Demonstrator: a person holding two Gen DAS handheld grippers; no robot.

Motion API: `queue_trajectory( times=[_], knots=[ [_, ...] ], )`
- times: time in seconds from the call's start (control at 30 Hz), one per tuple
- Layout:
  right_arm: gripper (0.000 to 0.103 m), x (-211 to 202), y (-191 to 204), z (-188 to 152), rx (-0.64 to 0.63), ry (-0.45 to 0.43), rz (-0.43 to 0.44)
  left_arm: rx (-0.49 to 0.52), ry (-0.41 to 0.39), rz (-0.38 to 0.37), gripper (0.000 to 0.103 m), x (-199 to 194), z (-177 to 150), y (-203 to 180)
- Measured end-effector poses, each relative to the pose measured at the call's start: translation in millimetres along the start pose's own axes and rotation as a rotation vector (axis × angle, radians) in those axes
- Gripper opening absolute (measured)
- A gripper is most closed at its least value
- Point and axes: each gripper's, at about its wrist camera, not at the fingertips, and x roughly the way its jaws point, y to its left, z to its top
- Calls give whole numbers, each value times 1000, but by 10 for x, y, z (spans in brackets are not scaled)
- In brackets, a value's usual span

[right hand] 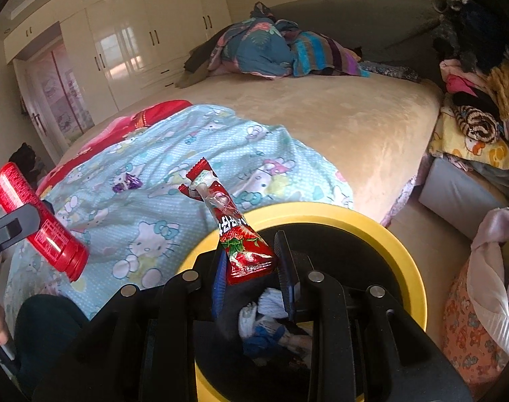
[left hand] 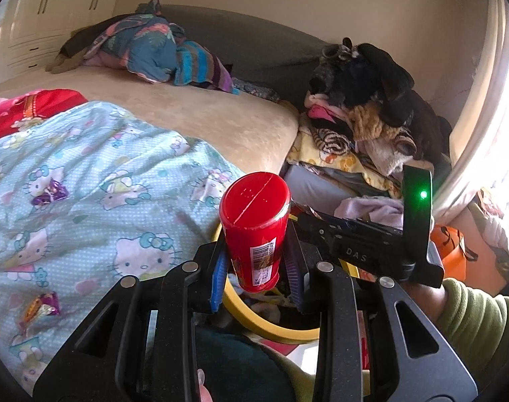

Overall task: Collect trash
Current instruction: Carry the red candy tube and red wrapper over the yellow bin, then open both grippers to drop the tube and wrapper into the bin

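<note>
While the left tongs [left hand: 258, 268] pinch a red cylindrical canister [left hand: 256, 231] at the lower centre of the left wrist view, its lid end pointing away, the right tongs [right hand: 252, 268] pinch a red strawberry-print snack wrapper [right hand: 232, 227] over the yellow-rimmed trash bin [right hand: 408, 268], which holds crumpled scraps. Two purple candy wrappers [left hand: 50, 191] lie on the Hello Kitty blanket [left hand: 97, 154] at the left of the frame.
</note>
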Motion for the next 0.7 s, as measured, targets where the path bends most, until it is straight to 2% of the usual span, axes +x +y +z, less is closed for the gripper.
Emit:
queue_trajectory(
  times=[0.7],
  knots=[
    [26, 173, -555, -316, 76, 72, -83, 57, 110, -53, 24, 529, -247, -333]
  ],
)
